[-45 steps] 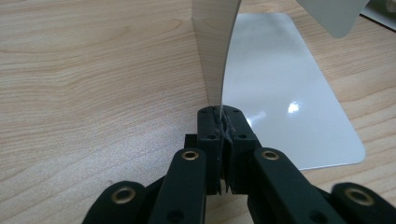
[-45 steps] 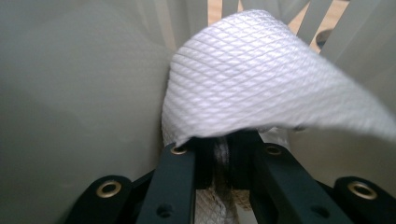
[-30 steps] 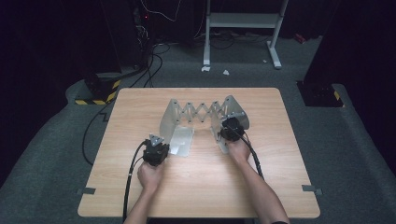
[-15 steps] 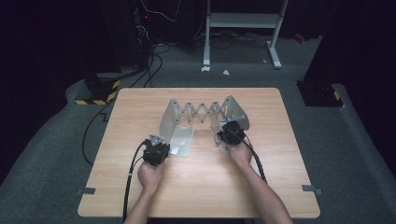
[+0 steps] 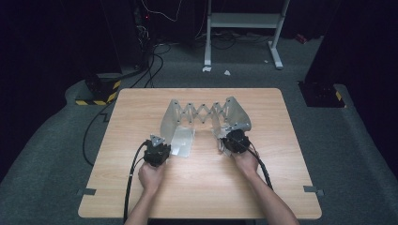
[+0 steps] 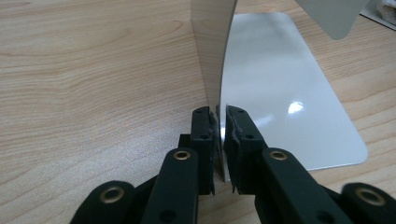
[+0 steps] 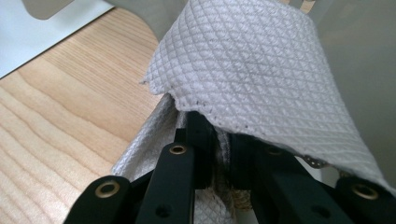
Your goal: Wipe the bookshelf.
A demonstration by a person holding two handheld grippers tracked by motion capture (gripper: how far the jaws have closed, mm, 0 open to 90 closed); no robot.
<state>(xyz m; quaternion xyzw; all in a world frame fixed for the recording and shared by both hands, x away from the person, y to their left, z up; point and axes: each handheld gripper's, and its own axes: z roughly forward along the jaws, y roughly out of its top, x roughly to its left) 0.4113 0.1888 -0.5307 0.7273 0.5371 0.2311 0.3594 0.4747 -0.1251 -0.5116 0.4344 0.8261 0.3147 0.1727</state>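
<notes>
Item: folding metal rack (image 5: 205, 117), grey sheet steel, two curved end plates joined by a scissor lattice, standing at the middle of the wooden table (image 5: 141, 108).

Change from the earlier frames: the right gripper (image 5: 233, 140) had shifted slightly along the rack's right end plate; the left gripper (image 5: 156, 152) had kept its place at the rack's left side. The left jaws had just been opening a little, with the plate's edge between them.

Left gripper (image 6: 219, 140): black two-jaw tool with brass-coloured rivets, jaws nearly together, pinching the thin upright edge of the rack's left end plate (image 6: 212, 56). A flat, glossy, round-cornered base plate (image 6: 280, 93) lay on the table just beside that edge.

Right gripper (image 7: 219, 154): jaws pressed together on a white cloth (image 7: 252, 70), quilted in a fine diamond pattern with a scalloped edge, draped over the jaws and lying against the rack's right end plate.

Table: pale wood-grain laminate, rectangular.

Markings: no legible writing on the rack, cloth or grippers.
</notes>
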